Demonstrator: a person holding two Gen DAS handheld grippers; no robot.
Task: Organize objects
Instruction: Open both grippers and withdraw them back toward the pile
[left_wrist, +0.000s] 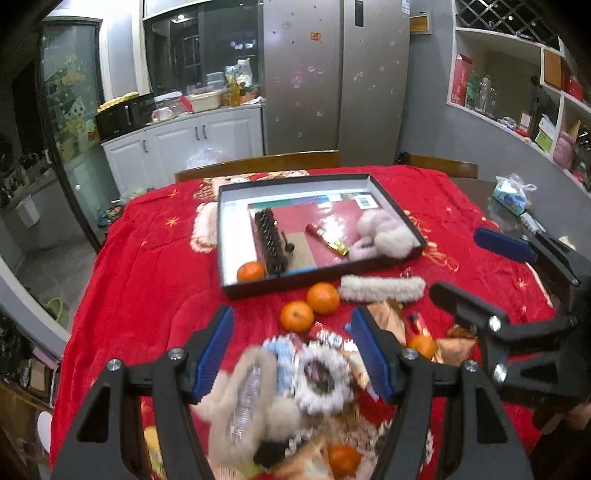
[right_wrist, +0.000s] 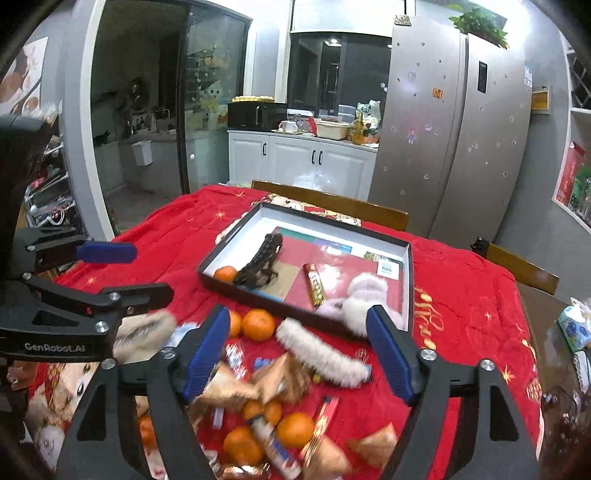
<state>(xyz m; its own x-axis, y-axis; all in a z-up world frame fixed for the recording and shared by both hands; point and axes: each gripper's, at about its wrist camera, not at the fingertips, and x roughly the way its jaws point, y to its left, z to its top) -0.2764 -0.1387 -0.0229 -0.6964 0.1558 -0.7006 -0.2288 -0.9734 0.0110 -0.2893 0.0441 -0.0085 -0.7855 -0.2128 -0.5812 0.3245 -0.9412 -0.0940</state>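
A shallow black box lid (left_wrist: 391, 195) (right_wrist: 409, 269) lies on the red tablecloth. It holds a tangerine (left_wrist: 250, 271) (right_wrist: 224, 274), a dark hair clip (left_wrist: 271, 240) (right_wrist: 260, 264), a red and gold bar (left_wrist: 327, 240) (right_wrist: 316, 282) and a pale fluffy item (left_wrist: 380, 230) (right_wrist: 364, 295). My left gripper (left_wrist: 293, 354) is open above a heap of fluffy scrunchies (left_wrist: 321, 376). My right gripper (right_wrist: 299, 354) is open above snack packets (right_wrist: 284, 376), tangerines (right_wrist: 295, 428) and a fluffy white clip (right_wrist: 321, 350) (left_wrist: 382, 288). Two tangerines (left_wrist: 310, 306) (right_wrist: 258, 324) lie in front of the lid.
Wooden chairs (left_wrist: 258, 166) (right_wrist: 332, 203) stand at the table's far edge. A tissue pack (left_wrist: 511, 194) (right_wrist: 574, 328) lies on the right. A steel fridge (left_wrist: 332, 74) and white cabinets (left_wrist: 184, 140) stand behind. The right gripper shows in the left wrist view (left_wrist: 491, 266).
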